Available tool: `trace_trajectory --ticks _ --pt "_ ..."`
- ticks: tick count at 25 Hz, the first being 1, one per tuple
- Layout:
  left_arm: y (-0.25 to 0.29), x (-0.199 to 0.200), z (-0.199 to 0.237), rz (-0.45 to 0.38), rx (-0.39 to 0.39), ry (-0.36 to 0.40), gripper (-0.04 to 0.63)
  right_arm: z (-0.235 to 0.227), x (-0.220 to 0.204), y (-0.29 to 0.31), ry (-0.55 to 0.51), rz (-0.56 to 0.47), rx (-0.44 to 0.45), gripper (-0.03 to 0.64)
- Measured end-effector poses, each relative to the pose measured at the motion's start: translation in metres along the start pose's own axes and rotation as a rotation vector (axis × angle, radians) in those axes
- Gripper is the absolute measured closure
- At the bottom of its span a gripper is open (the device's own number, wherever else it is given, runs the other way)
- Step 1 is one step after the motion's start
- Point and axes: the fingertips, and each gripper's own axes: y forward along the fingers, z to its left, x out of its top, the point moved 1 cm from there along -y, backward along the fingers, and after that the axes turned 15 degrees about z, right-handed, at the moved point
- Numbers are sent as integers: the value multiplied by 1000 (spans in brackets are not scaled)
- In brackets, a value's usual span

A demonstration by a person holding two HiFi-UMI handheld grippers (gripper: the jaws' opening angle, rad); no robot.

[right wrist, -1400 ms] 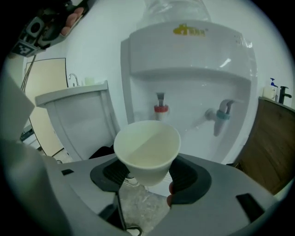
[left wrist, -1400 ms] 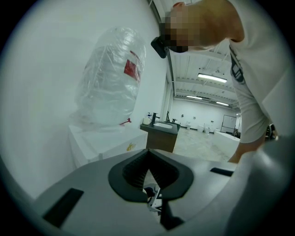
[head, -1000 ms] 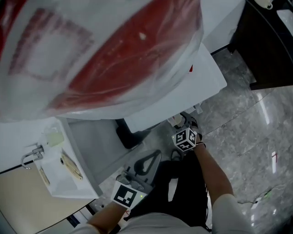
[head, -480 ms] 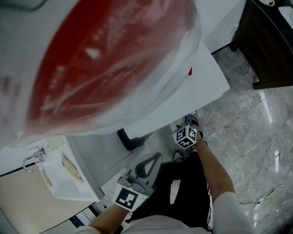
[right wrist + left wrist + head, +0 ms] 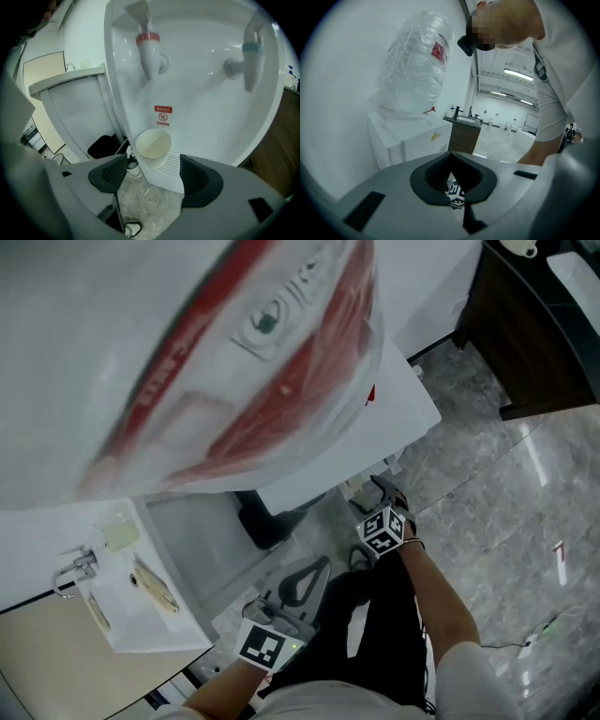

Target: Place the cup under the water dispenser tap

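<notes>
A white paper cup [image 5: 152, 146] stands upright on the dispenser's drip tray [image 5: 172, 165], below the red tap [image 5: 149, 49]; the blue tap [image 5: 251, 58] is to its right. My right gripper [image 5: 153, 162] points at the cup from just in front. Its jaws are opening and its pads [image 5: 112, 174] stand clear of the cup. In the head view the right gripper [image 5: 380, 491] reaches under the white dispenser [image 5: 394, 418], which hides the cup. My left gripper [image 5: 314, 568] hangs lower left, shut on nothing [image 5: 451, 157].
A large plastic-wrapped water bottle [image 5: 187, 352] tops the dispenser. A dark bin [image 5: 262, 521] sits between the dispenser and a white sink counter [image 5: 178, 563] with a tap [image 5: 70, 573]. A dark wooden cabinet [image 5: 534, 324] stands at the far right on the grey marble floor [image 5: 497, 512].
The head camera has swung, so the bottle fills the picture differently. The right gripper has edged slightly back from the dispenser's front. The left gripper stays about where it was.
</notes>
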Motion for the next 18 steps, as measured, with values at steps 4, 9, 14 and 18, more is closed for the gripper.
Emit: trace_trajectory --ticks 4,9,14,18 --pt "-23 16 -17 -8 -19 5 590 12 8 -68 45 -19 -10 301" --pt "-66 44 -47 -30 -32 4 589 41 49 -195 110 -104 -8 304" --pt "-111 65 -76 -43 -48 17 589 73 93 -314 147 -208 -7 305" --pt "-140 70 -90 -39 -47 14 590 98 111 -373 169 -249 -24 305"
